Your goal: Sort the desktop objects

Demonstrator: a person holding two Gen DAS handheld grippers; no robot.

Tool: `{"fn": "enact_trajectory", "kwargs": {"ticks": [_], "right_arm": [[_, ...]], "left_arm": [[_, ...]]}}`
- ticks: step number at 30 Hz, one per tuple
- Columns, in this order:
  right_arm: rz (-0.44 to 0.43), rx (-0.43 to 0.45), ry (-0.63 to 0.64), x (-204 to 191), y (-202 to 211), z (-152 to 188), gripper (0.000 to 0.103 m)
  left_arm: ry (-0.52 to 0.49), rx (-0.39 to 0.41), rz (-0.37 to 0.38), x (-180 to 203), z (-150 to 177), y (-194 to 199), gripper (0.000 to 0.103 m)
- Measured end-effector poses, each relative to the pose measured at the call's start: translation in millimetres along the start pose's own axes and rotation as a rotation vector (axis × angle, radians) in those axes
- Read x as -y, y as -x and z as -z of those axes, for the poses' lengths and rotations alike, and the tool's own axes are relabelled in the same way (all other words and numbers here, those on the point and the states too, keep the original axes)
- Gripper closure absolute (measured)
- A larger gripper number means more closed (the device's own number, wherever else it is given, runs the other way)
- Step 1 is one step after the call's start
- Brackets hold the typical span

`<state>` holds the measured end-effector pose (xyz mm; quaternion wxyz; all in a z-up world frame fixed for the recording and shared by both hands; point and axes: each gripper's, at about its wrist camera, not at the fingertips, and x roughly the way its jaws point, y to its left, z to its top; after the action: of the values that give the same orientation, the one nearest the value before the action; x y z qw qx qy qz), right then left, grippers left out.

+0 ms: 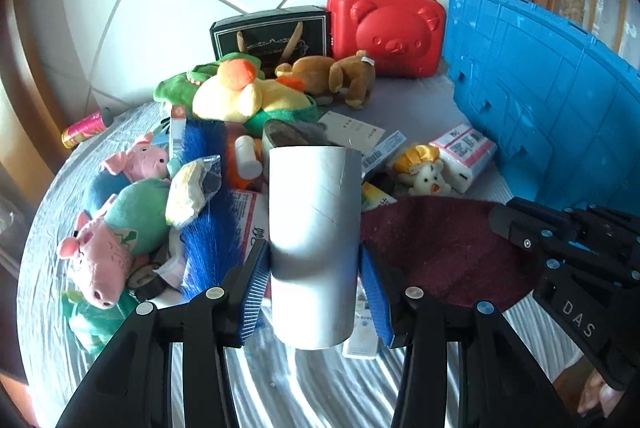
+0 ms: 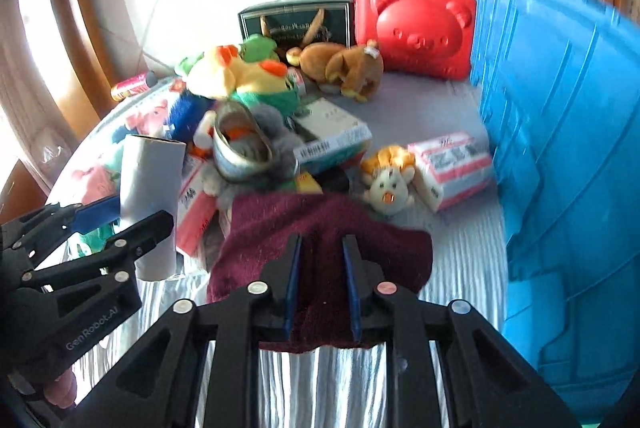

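A grey cardboard tube (image 1: 314,220) stands upright between the blue pads of my left gripper (image 1: 314,248), which is shut on its lower half and holds it above the striped cloth of the table. The right wrist view shows the same tube (image 2: 150,187) at the left in the left gripper (image 2: 120,216). My right gripper (image 2: 322,240) is shut on a dark maroon cloth (image 2: 320,220), pinched between its narrow jaws and hanging over them. In the left wrist view the maroon cloth (image 1: 440,248) spreads to the right of the tube, with the right gripper (image 1: 516,224) at its far edge.
A pile of plush toys (image 1: 240,91), pig dolls (image 1: 100,256), boxes and a metal tin (image 2: 240,147) covers the middle and left. A blue crate (image 1: 540,99) stands at the right and a red bear case (image 1: 388,23) at the back. A tissue pack (image 2: 452,167) and a small doll (image 2: 388,179) lie near the crate.
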<state>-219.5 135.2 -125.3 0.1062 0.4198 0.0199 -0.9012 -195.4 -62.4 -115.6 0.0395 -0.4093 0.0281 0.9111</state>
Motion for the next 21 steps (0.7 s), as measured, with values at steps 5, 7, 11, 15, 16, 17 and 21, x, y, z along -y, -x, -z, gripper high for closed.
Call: {"fn": "enact_trajectory", "kwargs": {"ticks": [5, 7, 11, 15, 16, 17, 21], "right_arm": [[0.0, 0.017, 0.019, -5.5, 15.6, -21.6, 0.099], [0.003, -0.015, -0.001, -1.6, 11.3, -18.2, 0.099], [0.012, -0.101, -0.061, 7.5, -5.7, 4.6, 0.099], [0.016, -0.211, -0.125, 15.0, -38.2, 38.9, 0.098], [0.018, -0.228, -0.137, 15.8, -44.9, 45.3, 0.096], [0.014, -0.241, -0.145, 16.2, -51.5, 50.8, 0.083], [-0.004, -0.257, -0.156, 15.8, -71.3, 63.8, 0.0]], "left_arm": [[-0.007, 0.034, 0.0, 16.2, -17.2, 6.1, 0.058], [-0.015, 0.025, 0.003, 12.2, -14.9, 5.7, 0.058], [-0.025, -0.029, 0.01, 44.9, -16.6, -30.3, 0.058], [-0.041, -0.097, 0.014, 53.2, 4.5, -54.2, 0.058], [-0.045, -0.114, 0.015, 55.2, 9.8, -60.2, 0.058], [-0.047, -0.128, 0.013, 56.3, 14.4, -65.6, 0.058], [-0.044, -0.151, -0.013, 51.4, 23.7, -78.8, 0.058]]}}
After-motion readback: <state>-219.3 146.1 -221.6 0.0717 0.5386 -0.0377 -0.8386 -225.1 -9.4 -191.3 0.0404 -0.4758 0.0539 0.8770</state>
